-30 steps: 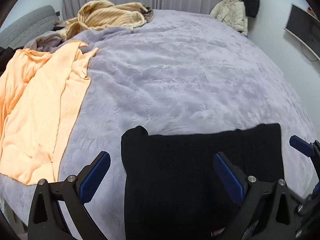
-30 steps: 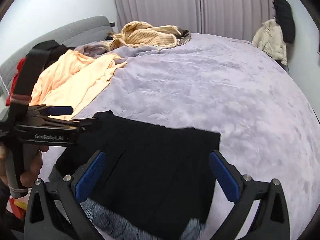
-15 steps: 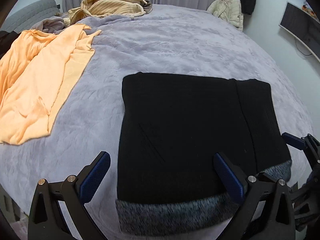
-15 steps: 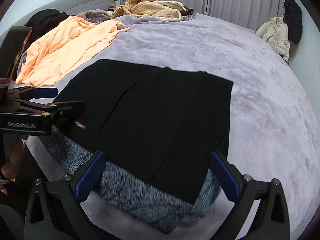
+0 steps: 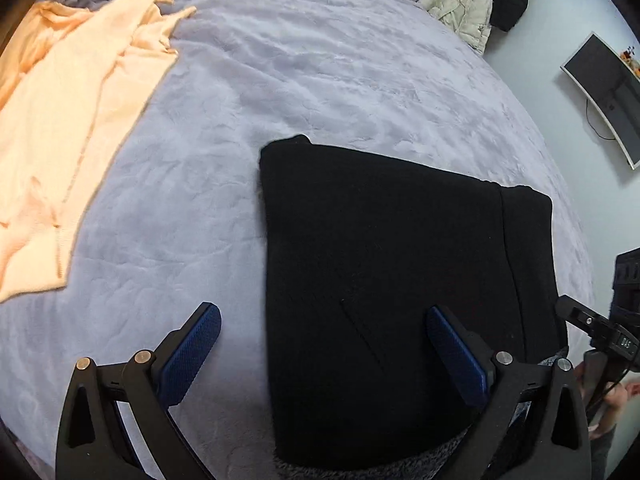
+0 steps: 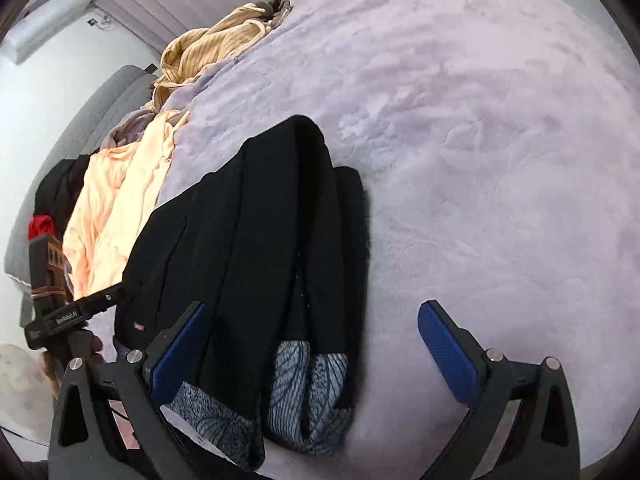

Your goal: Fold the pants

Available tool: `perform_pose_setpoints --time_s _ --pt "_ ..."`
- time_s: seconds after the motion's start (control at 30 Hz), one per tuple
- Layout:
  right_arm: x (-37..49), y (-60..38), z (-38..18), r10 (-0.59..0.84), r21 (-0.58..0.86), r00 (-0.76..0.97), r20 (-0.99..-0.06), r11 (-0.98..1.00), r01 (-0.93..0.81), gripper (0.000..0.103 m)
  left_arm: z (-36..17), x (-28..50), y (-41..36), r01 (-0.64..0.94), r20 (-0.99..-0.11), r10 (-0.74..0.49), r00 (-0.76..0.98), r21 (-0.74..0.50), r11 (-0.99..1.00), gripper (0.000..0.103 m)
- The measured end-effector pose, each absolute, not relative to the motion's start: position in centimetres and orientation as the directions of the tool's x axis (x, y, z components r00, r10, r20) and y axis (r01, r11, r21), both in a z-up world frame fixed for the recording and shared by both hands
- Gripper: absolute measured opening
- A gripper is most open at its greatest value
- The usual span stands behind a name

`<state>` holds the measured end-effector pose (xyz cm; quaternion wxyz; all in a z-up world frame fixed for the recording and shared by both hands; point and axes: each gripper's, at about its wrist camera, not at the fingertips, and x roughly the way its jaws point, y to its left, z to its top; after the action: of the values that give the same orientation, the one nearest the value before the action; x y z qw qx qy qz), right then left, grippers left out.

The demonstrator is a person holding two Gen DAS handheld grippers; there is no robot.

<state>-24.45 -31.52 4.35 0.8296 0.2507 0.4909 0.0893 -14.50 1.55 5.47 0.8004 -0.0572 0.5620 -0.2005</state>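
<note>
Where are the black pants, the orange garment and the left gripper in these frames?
black pants [image 5: 392, 280], left wrist view, middle of the folded black panel.
orange garment [image 5: 68, 120], left wrist view, its flat central area.
left gripper [image 5: 320, 356], left wrist view, midway between its blue-padded fingertips.

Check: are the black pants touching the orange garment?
Apart. The left wrist view shows bare blanket between the pants and the orange garment.

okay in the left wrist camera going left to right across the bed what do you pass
Orange garment → bare stretch of grey blanket → folded black pants → the right gripper at the frame's edge.
</note>
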Motion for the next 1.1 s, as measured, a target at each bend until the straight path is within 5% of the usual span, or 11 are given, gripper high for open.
perform_pose_setpoints --time_s 0.2,0.27,0.4,0.57,0.93,1.03,1.1 --pt "-21.6 -27.2 2.3 0.479 0.514 0.442 -0.758 0.857 -0.048 0.103 3.6 -13.7 -1.5 0.261 -0.866 -0.446 0.226 -0.387 0.884 0.103" --pt "-21.5 -26.3 3.0 0.458 0.474 0.449 -0.767 0.877 -0.085 0.097 4.7 -14.0 -2.6 0.309 -0.872 -0.425 0.242 -0.346 0.886 0.090" --pt "-22.6 -27.1 5.4 0.457 0.445 0.489 -0.743 0.883 -0.149 0.063 6.4 -14.7 -3.1 0.344 -0.878 -0.400 0.264 -0.302 0.889 0.065" --pt "-22.7 -27.0 8.1 0.452 0.427 0.523 -0.722 0.887 -0.177 0.059 10.1 -15.1 -4.6 0.362 -0.866 -0.393 0.310 -0.274 0.891 0.052" --pt "-15.4 -34.6 10.4 0.353 0.375 0.588 -0.728 0.923 -0.090 0.059 9.3 -5.5 -12.7 0.350 -0.855 -0.444 0.266 -0.343 0.871 0.053" --pt "-13.2 -36.2 8.1 0.343 0.387 0.546 -0.764 0.921 -0.037 0.064 6.1 -3.7 -14.2 0.321 -0.892 -0.376 0.249 -0.290 0.902 0.074" --pt "-12.7 -37.4 6.5 0.350 0.414 0.516 -0.782 0.910 0.010 0.080 5.1 -3.6 -13.9 0.304 -0.894 -0.362 0.264 -0.279 0.911 0.089"
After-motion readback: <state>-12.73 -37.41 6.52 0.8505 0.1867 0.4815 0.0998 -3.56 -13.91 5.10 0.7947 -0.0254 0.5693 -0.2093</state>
